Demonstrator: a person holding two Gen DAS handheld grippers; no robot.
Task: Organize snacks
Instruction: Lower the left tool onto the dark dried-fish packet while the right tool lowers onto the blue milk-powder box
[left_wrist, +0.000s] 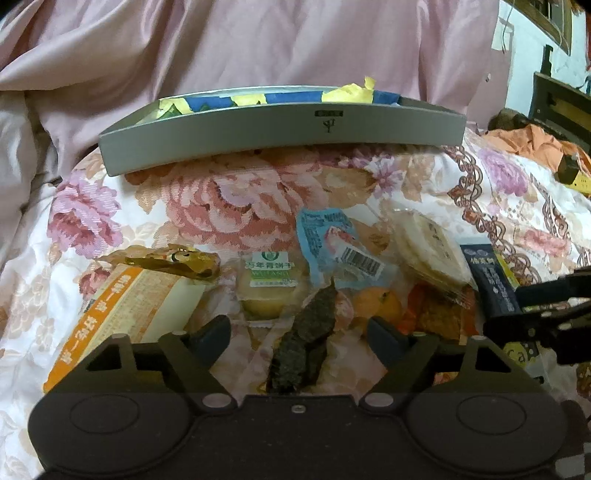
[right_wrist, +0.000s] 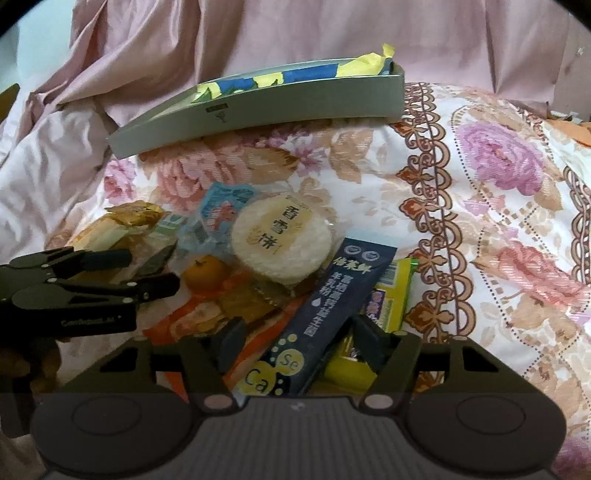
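Both my grippers, left gripper (left_wrist: 299, 330) and right gripper (right_wrist: 301, 341), hung spread, empty; next, pinching seaweed strip (left_wrist: 306, 332) toward the 12 o'clock tray (left_wrist: 280, 142).

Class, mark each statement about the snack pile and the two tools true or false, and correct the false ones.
1. The grey tray sits beyond the snack pile. True.
2. The left tool is clamped on the tangerine. False: its jaws are open, with a dark seaweed strip between them.
3. The right tool is open over the dark blue sachet. True.
4. The round rice cracker pack lies in the tray. False: it lies on the floral quilt.
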